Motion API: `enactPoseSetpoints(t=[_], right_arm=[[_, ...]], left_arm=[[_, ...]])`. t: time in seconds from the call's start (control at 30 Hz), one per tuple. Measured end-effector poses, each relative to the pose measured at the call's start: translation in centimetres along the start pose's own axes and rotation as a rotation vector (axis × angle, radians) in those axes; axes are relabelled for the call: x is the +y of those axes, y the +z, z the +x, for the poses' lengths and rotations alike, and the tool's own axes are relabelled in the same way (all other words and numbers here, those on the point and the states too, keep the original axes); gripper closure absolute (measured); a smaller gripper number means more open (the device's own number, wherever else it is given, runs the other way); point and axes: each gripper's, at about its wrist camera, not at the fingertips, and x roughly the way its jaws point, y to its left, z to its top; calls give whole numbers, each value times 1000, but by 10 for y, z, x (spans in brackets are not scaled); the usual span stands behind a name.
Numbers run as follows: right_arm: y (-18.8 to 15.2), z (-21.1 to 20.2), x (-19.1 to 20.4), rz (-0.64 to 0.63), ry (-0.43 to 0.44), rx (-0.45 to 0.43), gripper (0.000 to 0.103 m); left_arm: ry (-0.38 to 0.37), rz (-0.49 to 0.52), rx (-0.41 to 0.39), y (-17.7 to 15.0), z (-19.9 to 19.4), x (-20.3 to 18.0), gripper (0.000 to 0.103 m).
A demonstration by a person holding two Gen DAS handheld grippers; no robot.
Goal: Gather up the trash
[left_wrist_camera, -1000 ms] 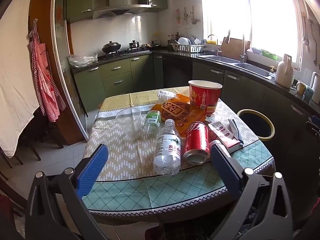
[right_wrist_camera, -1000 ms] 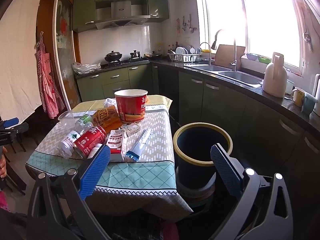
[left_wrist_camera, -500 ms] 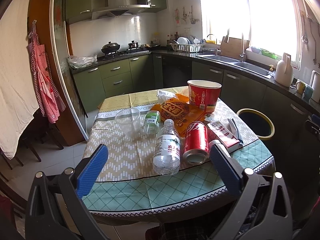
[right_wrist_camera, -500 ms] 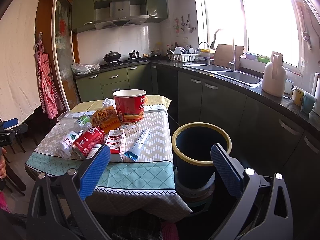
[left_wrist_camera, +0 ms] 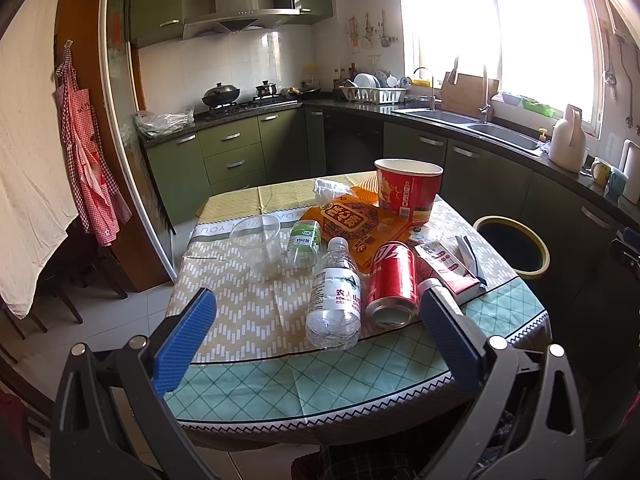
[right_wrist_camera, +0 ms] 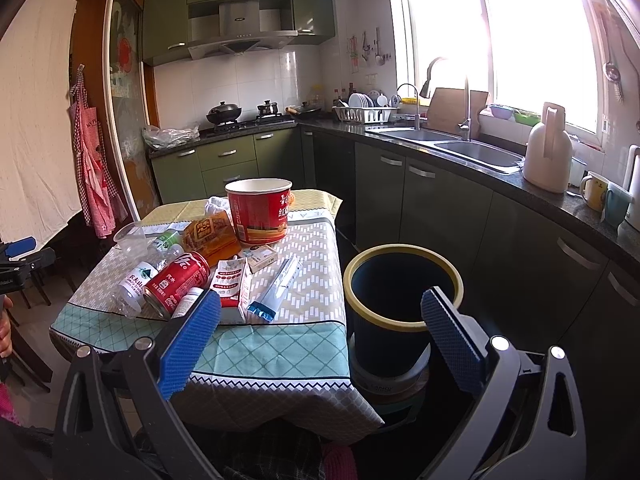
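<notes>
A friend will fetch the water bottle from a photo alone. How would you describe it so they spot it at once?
Find the table with the patterned cloth. Near its front edge a clear water bottle lies on its side, next to a tipped red soda can. It alone has a white cap and white label.

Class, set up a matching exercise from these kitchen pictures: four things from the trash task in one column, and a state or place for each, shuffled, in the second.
Things:
1. cola can
2. noodle tub
3. bin
4. clear cup

States or places:
A. on the floor beside the table
B. upright, red, at the table's far side
C. on its side, next to the water bottle
D. upright, see-through, empty

Pairs: 1-C, 2-B, 3-A, 4-D
</notes>
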Motion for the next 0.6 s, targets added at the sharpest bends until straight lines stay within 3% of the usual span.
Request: enactPoseSetpoints(t=[0.6], right_arm=[[0,0,0,1,-1,1,4]], left_arm=[[-5,9,6,-2,2,-4,6]])
